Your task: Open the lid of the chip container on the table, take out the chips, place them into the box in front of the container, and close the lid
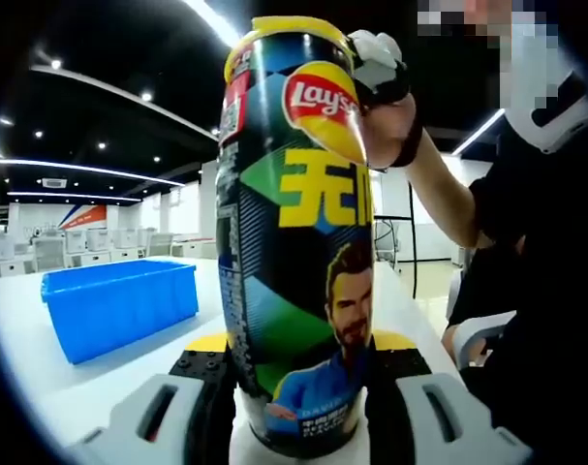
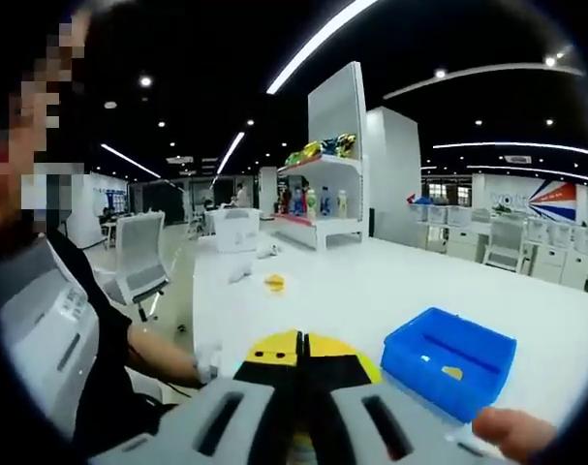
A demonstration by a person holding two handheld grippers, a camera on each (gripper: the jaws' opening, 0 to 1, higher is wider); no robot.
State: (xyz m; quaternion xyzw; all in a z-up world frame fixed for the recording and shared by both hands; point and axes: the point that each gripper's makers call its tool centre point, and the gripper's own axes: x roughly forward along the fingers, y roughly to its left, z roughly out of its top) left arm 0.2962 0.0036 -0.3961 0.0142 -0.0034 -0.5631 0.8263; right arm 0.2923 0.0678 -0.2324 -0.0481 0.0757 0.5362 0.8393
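Now | L gripper (image 1: pixel 298 407) clamps chip can (image 1: pixel 298 242) upright | R gripper (image 2: pixel 301 387) jaws together, yellow lid between | blue box (image 2: pixel 448 360) near

Upright chip can (image 1: pixel 298 242), blue box (image 1: pixel 119 305) beside

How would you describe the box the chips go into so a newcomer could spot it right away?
Look at the long white table. On it sits the blue box, an open-topped rectangular plastic bin beside the tall chip container. Its solid bright blue sets it apart from the multicoloured printed container.
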